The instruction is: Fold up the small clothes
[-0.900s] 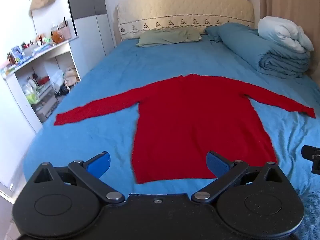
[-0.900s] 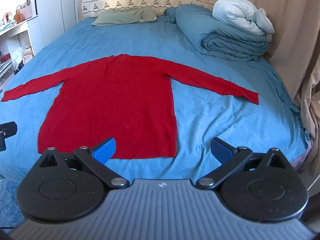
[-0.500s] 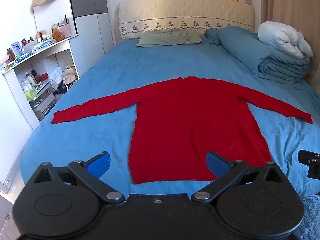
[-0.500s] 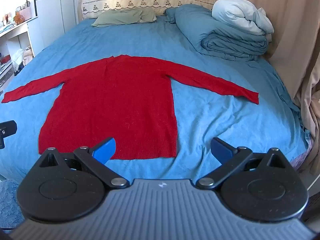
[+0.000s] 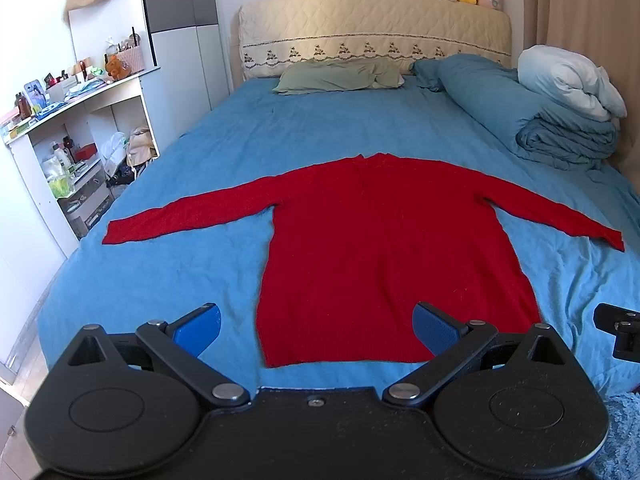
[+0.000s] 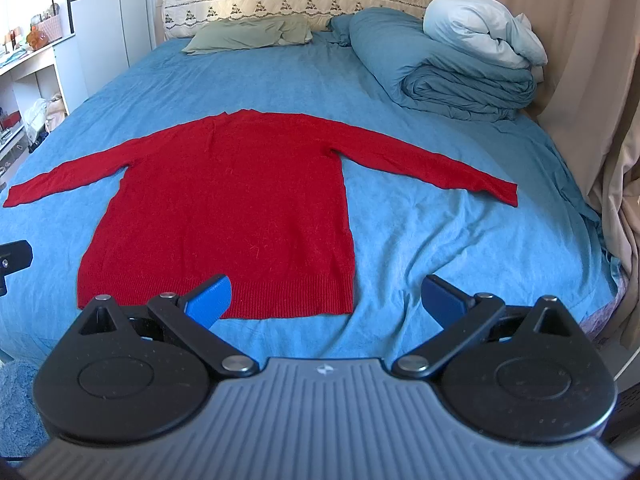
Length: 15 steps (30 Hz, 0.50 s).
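Red knit wool, a long-sleeved sweater (image 5: 384, 256), lies flat and face-up across the middle of the blue-sheeted bed (image 5: 168, 280), its neck toward the cream quilted headboard (image 5: 376, 32) and its ribbed hem nearest me. Both sleeves are stretched straight out to the sides, and the body shows no crease or overlap, so I judge that no fold has been made yet; the whole job is ahead of me. My left gripper (image 5: 316, 330) hangs above the near edge of the bed with its blue pads spread wide, nothing between them, aimed at the left part of the hem. My right gripper (image 6: 326, 298) is likewise spread wide and empty, hovering over the hem's right corner and the bare sheet beside it. Neither touches the cloth. A rolled blue duvet (image 6: 452, 76) with a white pillow (image 6: 484, 32) on top sits well apart at the far right, clear of the working area. What is left, as I see it: bring in each sleeve, then fold the body up.
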### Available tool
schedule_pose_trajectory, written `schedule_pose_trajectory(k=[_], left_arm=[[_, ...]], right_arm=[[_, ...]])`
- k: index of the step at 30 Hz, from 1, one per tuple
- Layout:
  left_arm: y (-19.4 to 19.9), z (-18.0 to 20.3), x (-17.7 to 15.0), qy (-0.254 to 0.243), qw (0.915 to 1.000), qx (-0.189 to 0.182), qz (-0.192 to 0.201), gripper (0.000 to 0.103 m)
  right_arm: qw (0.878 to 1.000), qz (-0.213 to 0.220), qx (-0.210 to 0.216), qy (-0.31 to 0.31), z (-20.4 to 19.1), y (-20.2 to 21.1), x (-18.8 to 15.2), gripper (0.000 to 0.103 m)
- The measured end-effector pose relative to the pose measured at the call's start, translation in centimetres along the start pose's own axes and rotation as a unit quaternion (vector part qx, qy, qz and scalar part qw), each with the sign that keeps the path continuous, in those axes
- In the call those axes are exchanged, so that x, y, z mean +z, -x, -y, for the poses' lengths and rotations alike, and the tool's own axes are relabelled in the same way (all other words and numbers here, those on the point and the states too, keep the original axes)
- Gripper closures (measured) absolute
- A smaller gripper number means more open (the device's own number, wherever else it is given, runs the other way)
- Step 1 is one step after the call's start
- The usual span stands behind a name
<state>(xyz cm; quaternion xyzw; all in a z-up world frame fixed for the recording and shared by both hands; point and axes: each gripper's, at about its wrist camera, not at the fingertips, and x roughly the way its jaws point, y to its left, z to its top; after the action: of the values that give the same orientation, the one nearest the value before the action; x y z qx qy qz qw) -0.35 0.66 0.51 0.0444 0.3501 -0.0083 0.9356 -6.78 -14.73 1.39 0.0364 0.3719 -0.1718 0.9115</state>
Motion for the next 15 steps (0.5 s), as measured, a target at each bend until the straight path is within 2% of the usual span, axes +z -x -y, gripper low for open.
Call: schedule_pose_trajectory(k=[15], left_arm=[[0.06, -0.54, 0.10, 0.010, 0.9999, -0.006, -0.001, 0.000]], right_arm=[[1.000, 0.001, 0.002, -0.001, 0.14, 0.03, -0.11, 0.000]])
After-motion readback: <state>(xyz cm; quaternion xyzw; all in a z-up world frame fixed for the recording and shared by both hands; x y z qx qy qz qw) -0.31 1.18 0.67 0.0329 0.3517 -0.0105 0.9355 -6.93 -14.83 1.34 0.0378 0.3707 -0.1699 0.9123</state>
